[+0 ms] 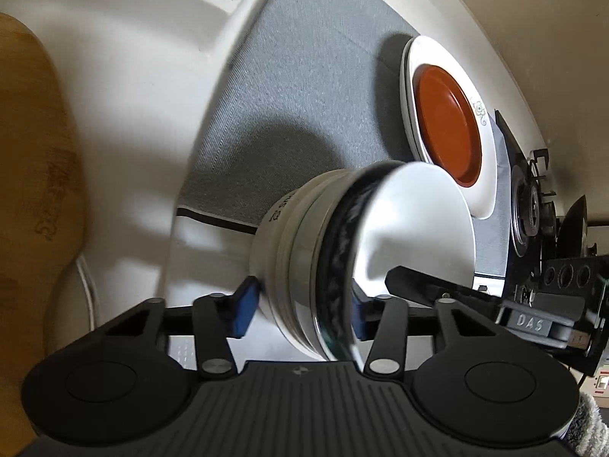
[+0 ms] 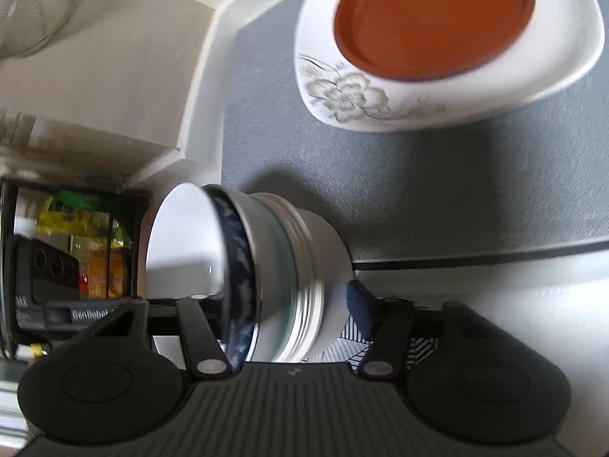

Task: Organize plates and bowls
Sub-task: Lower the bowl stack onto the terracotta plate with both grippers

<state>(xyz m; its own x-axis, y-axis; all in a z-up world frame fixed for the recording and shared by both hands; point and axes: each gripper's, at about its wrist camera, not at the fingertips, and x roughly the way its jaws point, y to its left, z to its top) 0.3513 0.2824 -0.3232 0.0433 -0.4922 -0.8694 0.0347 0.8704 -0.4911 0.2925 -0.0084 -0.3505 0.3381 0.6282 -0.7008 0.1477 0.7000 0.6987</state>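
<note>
A nested stack of bowls [image 1: 331, 259], white, glass and blue-patterned, sits between both grippers. My left gripper [image 1: 300, 310] is shut on one side of the stack, its blue pads against base and inner rim. My right gripper [image 2: 289, 316] is shut on the opposite side of the same stack [image 2: 266, 274]. The other gripper shows in each view, at the far right in the left wrist view [image 1: 533, 320]. A stack of white plates [image 1: 487, 175] with an orange plate [image 1: 449, 125] on top lies on the grey mat [image 1: 297, 87]; it also shows in the right wrist view [image 2: 437, 87].
White counter and wall [image 1: 133, 95] border the mat. A wooden board [image 1: 34, 190] stands at the left. A gas stove burner [image 1: 529, 209] lies beyond the plates. A shelf with yellow packets [image 2: 91, 243] is at the left in the right wrist view.
</note>
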